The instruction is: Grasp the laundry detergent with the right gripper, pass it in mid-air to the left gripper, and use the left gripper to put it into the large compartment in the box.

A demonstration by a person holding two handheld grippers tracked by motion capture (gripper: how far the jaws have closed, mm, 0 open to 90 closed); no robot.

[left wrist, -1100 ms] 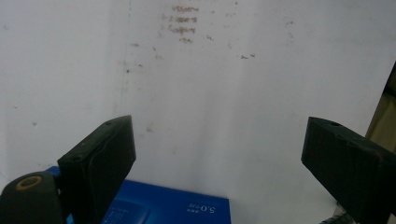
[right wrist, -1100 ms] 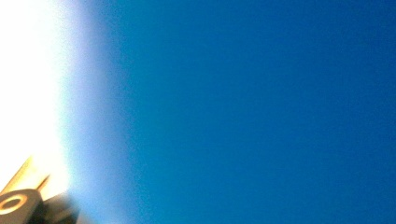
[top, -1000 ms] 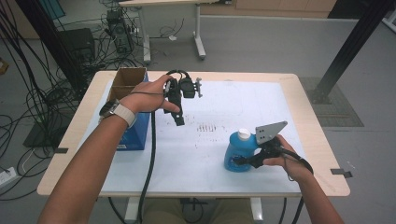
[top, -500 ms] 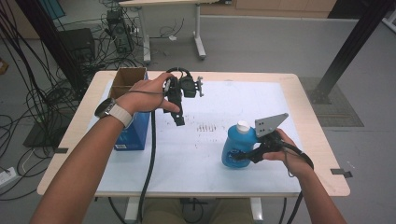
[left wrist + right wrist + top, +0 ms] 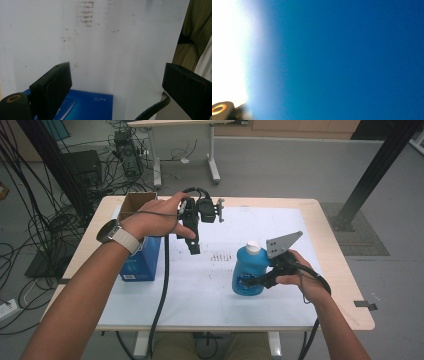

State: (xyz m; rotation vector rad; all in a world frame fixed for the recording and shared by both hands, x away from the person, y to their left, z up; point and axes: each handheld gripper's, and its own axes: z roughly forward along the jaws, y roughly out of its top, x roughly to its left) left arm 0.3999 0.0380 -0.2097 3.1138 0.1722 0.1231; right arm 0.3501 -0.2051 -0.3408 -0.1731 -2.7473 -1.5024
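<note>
- Broadly, the table (image 5: 335,270) is covered by a white sheet (image 5: 200,290), faintly stained near its middle, and the work is done over that sheet.
- At the table's left side a blue box (image 5: 142,260) is seen, with an open cardboard box (image 5: 135,201) just behind it.
- Right of centre, a blue bottle (image 5: 248,270) with a white cap (image 5: 253,247) is gripped low on its body by the right gripper (image 5: 260,280); its jaws are clamped on the bottle's side, and the blue wall is pressed right against that gripper's camera (image 5: 352,60).
- Whether the bottle's base rests on the sheet or is lifted just clear of it cannot be told.
- Above the sheet, near the blue box, the left gripper (image 5: 192,242) is held pointing down, its jaws wide apart with nothing between them (image 5: 117,75).
- A slip is judged the main risk: the bottle is held from one side, below its middle, so it could tilt or twist out of the jaws if swung quickly.
- If the cap is loose, liquid could be spilled onto the sheet by such a tilt.
- The left gripper's trailing cable (image 5: 162,295) could be dragged across the blue box.
</note>
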